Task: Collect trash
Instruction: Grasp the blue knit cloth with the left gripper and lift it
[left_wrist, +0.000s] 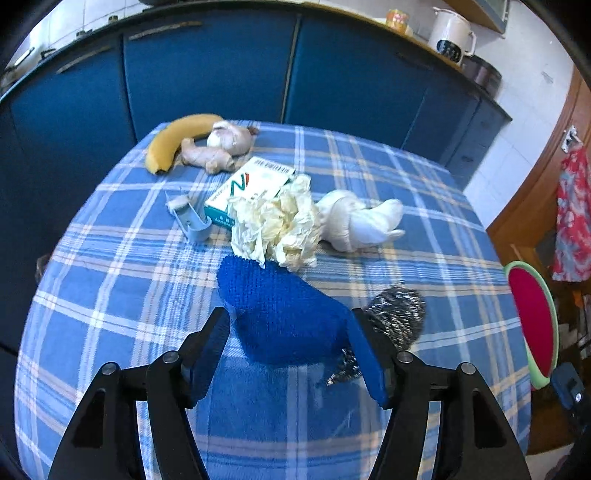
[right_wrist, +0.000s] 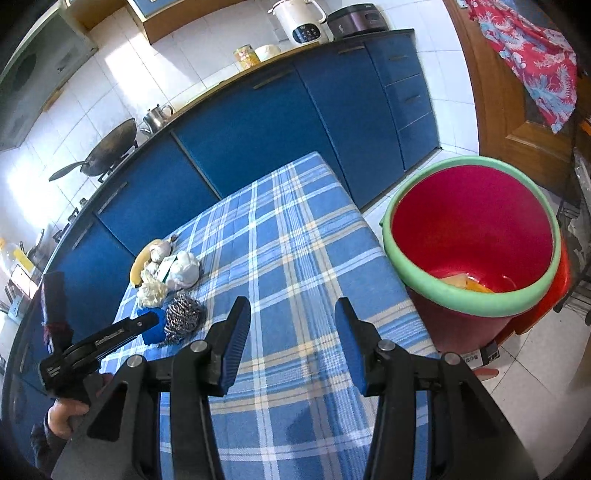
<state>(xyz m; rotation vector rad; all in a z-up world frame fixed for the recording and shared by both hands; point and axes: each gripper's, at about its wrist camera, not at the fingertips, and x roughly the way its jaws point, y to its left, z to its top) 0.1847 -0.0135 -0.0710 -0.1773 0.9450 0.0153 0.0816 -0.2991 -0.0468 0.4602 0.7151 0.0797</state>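
A blue knitted cloth (left_wrist: 280, 314) lies on the checked table between the open fingers of my left gripper (left_wrist: 291, 325), which stand around its near end without closing. A crumpled paper wad (left_wrist: 275, 225) lies just beyond it, a steel scourer (left_wrist: 397, 314) to its right. My right gripper (right_wrist: 293, 328) is open and empty above the table's near right part. A red bucket with a green rim (right_wrist: 469, 236) stands on the floor right of the table, with some yellowish scraps at its bottom. The left gripper also shows in the right wrist view (right_wrist: 110, 338), by the cloth (right_wrist: 153, 325).
A green and white carton (left_wrist: 245, 188), a grey plastic clip (left_wrist: 190, 216), white mushrooms (left_wrist: 358, 221), ginger (left_wrist: 207, 155), garlic (left_wrist: 231, 136) and a banana (left_wrist: 177, 138) lie at the table's far side. Blue cabinets (left_wrist: 221, 66) stand behind. The bucket's rim (left_wrist: 535, 325) shows at right.
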